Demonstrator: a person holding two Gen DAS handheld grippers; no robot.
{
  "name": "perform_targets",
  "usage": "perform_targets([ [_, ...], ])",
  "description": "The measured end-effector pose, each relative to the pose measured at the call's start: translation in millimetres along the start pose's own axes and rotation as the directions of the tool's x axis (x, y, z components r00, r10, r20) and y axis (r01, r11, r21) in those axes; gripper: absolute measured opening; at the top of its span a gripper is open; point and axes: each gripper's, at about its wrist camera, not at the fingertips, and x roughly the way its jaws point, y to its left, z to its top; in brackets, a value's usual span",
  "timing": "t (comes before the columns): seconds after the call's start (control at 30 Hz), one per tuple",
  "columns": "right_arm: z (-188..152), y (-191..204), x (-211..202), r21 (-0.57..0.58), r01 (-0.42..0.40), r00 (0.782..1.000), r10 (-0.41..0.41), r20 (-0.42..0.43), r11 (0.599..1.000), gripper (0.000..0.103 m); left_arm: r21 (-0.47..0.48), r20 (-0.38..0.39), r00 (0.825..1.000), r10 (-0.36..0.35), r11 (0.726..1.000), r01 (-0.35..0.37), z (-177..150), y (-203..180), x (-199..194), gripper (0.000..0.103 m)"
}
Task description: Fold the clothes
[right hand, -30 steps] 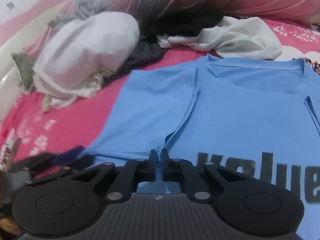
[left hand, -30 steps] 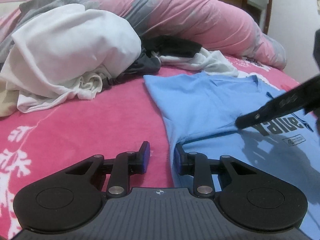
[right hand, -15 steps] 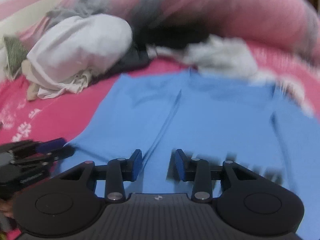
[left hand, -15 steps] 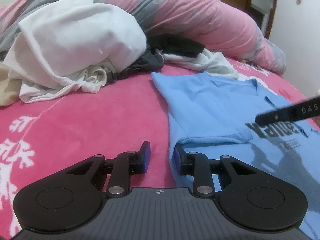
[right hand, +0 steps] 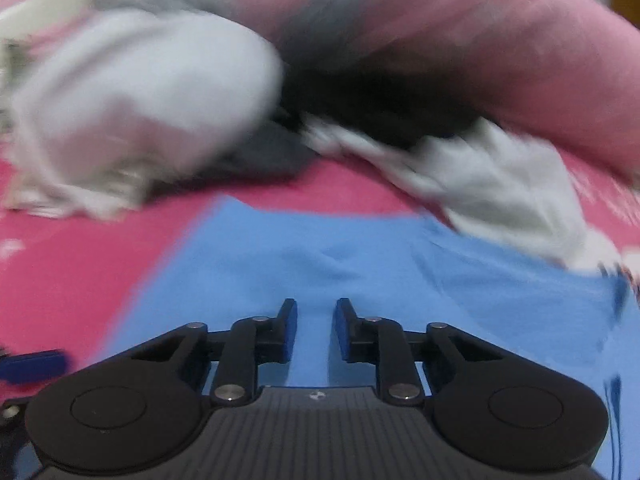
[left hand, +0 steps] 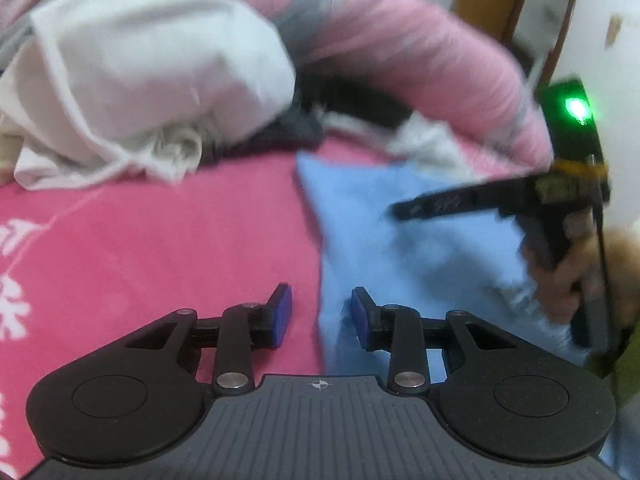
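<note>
The blue T-shirt (right hand: 360, 264) is laid flat on the pink bedspread (left hand: 160, 240); its lower part is cut off by the frame edge in both views, and any print on it cannot be made out. Both views are smeared by motion blur, so seams and weave are hard to read. In the left wrist view the shirt's left edge (left hand: 320, 240) runs just beside the gap of the left gripper (left hand: 320, 316).

The blue-padded fingers (left hand: 280, 312) of the left gripper are seen moderately parted, nothing pinched between them; one pad lies over the bedspread, the other over the shirt edge. Whether the pads touch the cloth cannot be told.

The right gripper (right hand: 316, 330) is positioned over the shirt body, its fingers (right hand: 290, 330) narrowly parted and closing. Only flat blue fabric is seen through the gap; no fold is gripped. In the left wrist view the same tool (left hand: 440, 204) appears as a dark bar held by a hand (left hand: 568, 280), with a green light (left hand: 576, 110) on its body.

Beyond the shirt, a rumpled white garment (right hand: 500, 184) lies by the collar end, a dark one (right hand: 380, 100) behind it. A bulky white heap (left hand: 152, 80) of soft cloth is noted to the left. A rolled pink-and-grey quilt (left hand: 400, 48) closes the back. The bedspread carries white patterns (left hand: 12, 304), partly cropped.
</note>
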Motion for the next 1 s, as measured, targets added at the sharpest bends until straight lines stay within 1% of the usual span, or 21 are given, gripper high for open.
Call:
perform_targets([
  [0.03,-3,-10,4,0.029,0.028,1.0,-0.028,-0.003,0.999,0.012,0.003,0.005,1.0,0.002,1.0,-0.002,-1,0,-1,0.033],
  [0.1,-2,-26,-2,0.101,0.076,0.997,-0.077,0.004,0.992,0.013,-0.001,0.004,1.0,0.002,1.0,-0.002,-2,1,-3,0.033],
  [0.17,3,-26,-11,0.093,0.1,0.994,-0.103,0.028,0.991,0.013,-0.005,0.004,1.0,0.003,1.0,-0.003,-3,2,-3,0.033],
  [0.23,10,-11,-14,0.056,0.026,0.998,-0.029,0.049,0.998,0.013,0.003,0.006,1.0,0.01,1.0,-0.01,-4,0,-4,0.033],
  [0.3,16,4,-16,0.016,-0.047,0.997,0.045,0.066,0.999,0.013,0.011,0.009,1.0,0.017,1.0,-0.017,-5,-1,-5,0.033],
  [0.33,19,11,-16,-0.004,-0.085,0.994,0.085,0.067,0.996,0.013,0.012,0.009,1.0,0.019,1.0,-0.019,-6,-1,-5,0.033],
  [0.37,20,16,-7,-0.017,-0.116,0.992,0.117,0.044,0.993,0.012,0.013,0.009,1.0,0.02,1.0,-0.02,-6,-2,-5,0.033],
  [0.43,22,16,19,-0.009,-0.083,0.997,0.083,-0.003,0.997,0.011,0.011,0.009,1.0,0.021,1.0,-0.022,-7,-1,-6,0.033],
  [0.5,24,1,36,0.017,0.013,1.0,-0.013,0.003,1.0,0.011,0.01,0.008,1.0,0.023,1.0,-0.023,-7,-1,-6,0.033],
  [0.57,33,-10,36,0.049,0.128,0.992,-0.129,0.014,0.991,0.012,0.008,0.008,1.0,0.024,1.0,-0.024,-8,-1,-7,0.033],
  [0.6,37,-11,30,0.064,0.127,0.991,-0.129,0.024,0.99,0.012,0.008,0.007,1.0,0.025,1.0,-0.025,-8,-1,-7,0.033],
  [0.67,42,-7,16,0.077,0.027,0.999,-0.03,0.039,0.997,0.012,0.006,0.007,1.0,0.026,1.0,-0.026,-9,-2,-8,0.033],
  [0.7,43,2,11,0.05,-0.048,0.998,0.046,0.035,0.998,0.012,0.005,0.007,1.0,0.026,1.0,-0.026,-9,-2,-8,0.033],
  [0.73,45,11,7,0.024,-0.123,0.992,0.122,0.029,0.992,0.012,0.004,0.007,1.0,0.026,1.0,-0.026,-9,-2,-8,0.033],
  [0.77,46,20,5,-0.001,-0.199,0.98,0.199,0.016,0.98,0.012,0.003,0.007,1.0,0.027,1.0,-0.027,-9,-2,-8,0.033],
  [0.8,46,28,9,-0.02,-0.263,0.965,0.263,-0.015,0.965,0.011,0.003,0.007,1.0,0.027,1.0,-0.027,-9,-2,-8,0.033],
  [0.87,48,38,29,-0.024,-0.293,0.955,0.291,-0.062,0.956,0.011,0.002,0.008,1.0,0.026,1.0,-0.026,-10,-2,-8,0.033],
  [0.97,59,24,56,0.069,-0.235,0.972,0.236,-0.015,0.97,0.01,0.006,0.01,1.0,0.027,1.0,-0.028,-10,-2,-8,0.033],
  [1.0,65,14,56,0.127,-0.203,0.979,0.202,0.018,0.971,0.01,0.005,0.011,1.0,0.026,1.0,-0.026,-10,-2,-8,0.033],
])
